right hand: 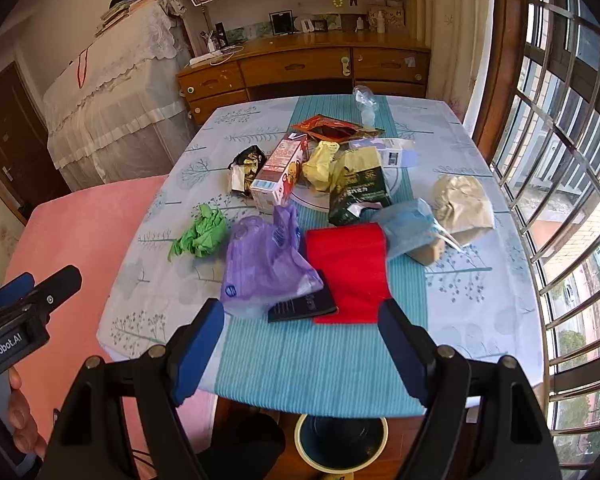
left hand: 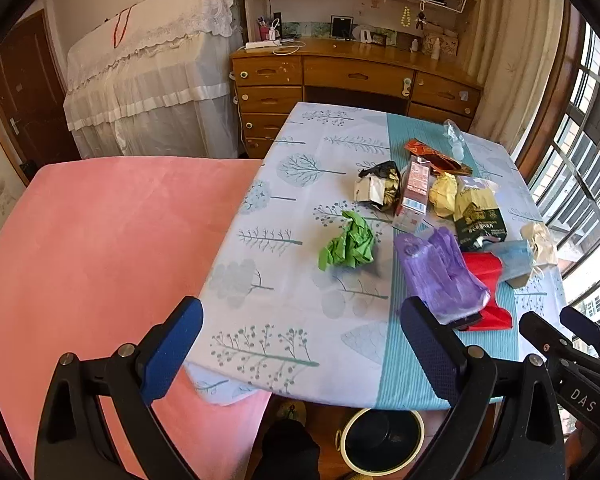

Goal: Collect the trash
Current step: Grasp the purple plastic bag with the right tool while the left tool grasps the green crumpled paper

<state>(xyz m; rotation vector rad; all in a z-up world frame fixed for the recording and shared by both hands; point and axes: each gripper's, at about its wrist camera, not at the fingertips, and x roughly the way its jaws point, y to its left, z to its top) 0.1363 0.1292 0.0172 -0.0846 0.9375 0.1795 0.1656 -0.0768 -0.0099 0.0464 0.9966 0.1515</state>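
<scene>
Trash lies heaped on the tree-print tablecloth (right hand: 480, 312): a crumpled green paper (left hand: 348, 242) (right hand: 202, 234), a purple plastic bag (left hand: 440, 268) (right hand: 264, 264), a red sheet (right hand: 348, 272), a dark card (right hand: 304, 304), a blue bag (right hand: 408, 228), a beige bag (right hand: 464, 204), a dark green packet (right hand: 360, 192) and a pink carton (right hand: 280, 172). A round bin (left hand: 382, 440) (right hand: 340, 440) stands on the floor under the table's near edge. My left gripper (left hand: 300, 344) hovers open above the near left part of the table. My right gripper (right hand: 302, 344) is open just short of the dark card.
A pink padded surface (left hand: 100, 240) adjoins the table on the left. Behind the table stands a wooden desk with drawers (left hand: 340, 76). A barred window (right hand: 572, 160) runs along the right. A clear crushed bottle (right hand: 366, 104) lies at the far table edge.
</scene>
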